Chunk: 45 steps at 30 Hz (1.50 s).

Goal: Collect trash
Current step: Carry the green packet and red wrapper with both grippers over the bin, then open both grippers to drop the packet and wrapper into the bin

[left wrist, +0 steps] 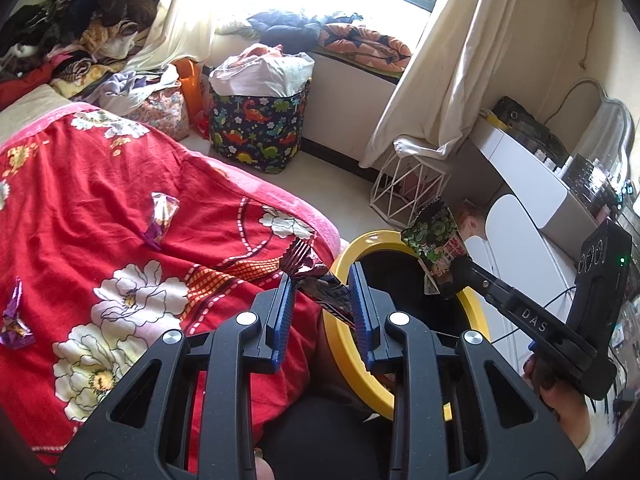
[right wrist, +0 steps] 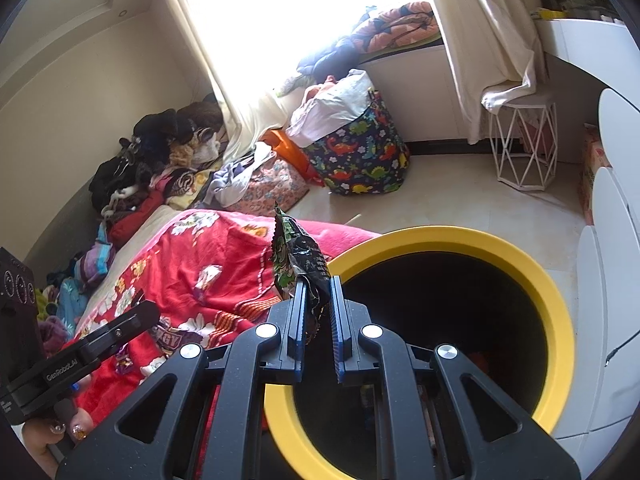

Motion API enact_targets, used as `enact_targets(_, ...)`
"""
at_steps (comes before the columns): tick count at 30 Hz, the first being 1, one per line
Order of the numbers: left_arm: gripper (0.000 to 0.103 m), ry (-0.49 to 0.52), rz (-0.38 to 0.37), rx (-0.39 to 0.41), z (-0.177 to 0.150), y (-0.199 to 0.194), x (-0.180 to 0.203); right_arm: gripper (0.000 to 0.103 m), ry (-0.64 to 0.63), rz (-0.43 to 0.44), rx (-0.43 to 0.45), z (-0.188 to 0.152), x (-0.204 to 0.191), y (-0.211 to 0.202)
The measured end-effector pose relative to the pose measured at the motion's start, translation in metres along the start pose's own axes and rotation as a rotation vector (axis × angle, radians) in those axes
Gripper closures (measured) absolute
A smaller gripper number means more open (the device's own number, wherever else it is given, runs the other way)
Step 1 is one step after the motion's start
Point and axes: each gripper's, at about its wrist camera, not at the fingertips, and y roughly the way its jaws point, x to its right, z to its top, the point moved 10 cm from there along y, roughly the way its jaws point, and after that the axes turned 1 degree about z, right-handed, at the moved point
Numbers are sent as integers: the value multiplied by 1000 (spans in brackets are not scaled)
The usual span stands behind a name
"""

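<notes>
Wrappers sit clamped between both fingers: dark wrapper (left wrist: 316, 280) left, green wrapper (right wrist: 298, 264) right, beside yellow bin (right wrist: 560, 320).

4 wrappers (left wrist: 162, 220), 1 yellow-rimmed bin (left wrist: 478, 312), 1 dinosaur hamper (left wrist: 260, 128), 1 wire stool (left wrist: 408, 188), 2 tools (left wrist: 320, 280).

"DAS" on right tongs (left wrist: 452, 276); seemingly "GenRobot.AI" on left tongs (right wrist: 140, 312).
</notes>
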Motion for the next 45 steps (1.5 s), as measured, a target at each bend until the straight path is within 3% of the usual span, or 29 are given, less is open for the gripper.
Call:
enact_targets(25, 82, 106, -61, -46, -13, 21, 50, 92, 100, -121, 58, 3, 66, -25)
enact_targets(45, 82, 237, -104, -128, -41, 55, 94, 92, 180, -171, 21, -9, 104, -27)
